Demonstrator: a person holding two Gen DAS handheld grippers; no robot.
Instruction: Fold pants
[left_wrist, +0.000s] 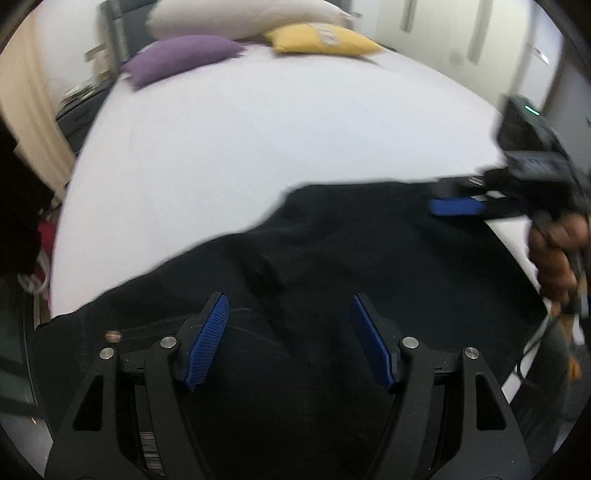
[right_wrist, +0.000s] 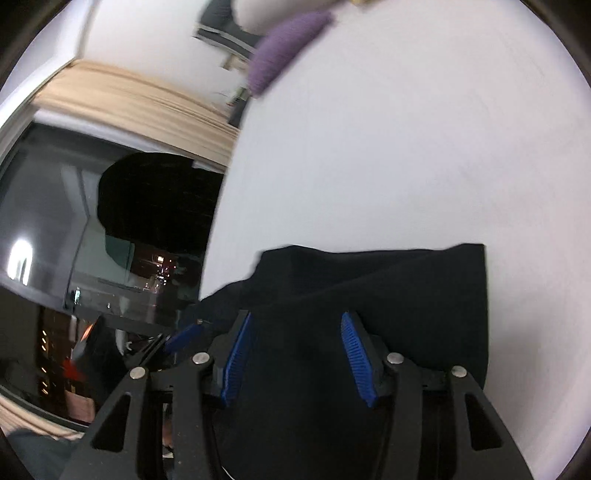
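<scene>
The black pants (left_wrist: 332, 258) lie spread on a white bed (left_wrist: 258, 140), at its near edge. My left gripper (left_wrist: 290, 306) is open, its blue pads apart just above the pants' near part. My right gripper (right_wrist: 295, 321) is open over the pants (right_wrist: 388, 295), near their folded far edge. In the left wrist view the right gripper (left_wrist: 458, 205) shows at the right, held by a hand, with its blue pad at the pants' far right corner.
A purple pillow (left_wrist: 181, 57), a yellow pillow (left_wrist: 321, 38) and a white pillow (left_wrist: 243, 16) lie at the head of the bed. Beige curtains (right_wrist: 129, 96) and a dark window (right_wrist: 74, 221) stand beyond the bed's left side.
</scene>
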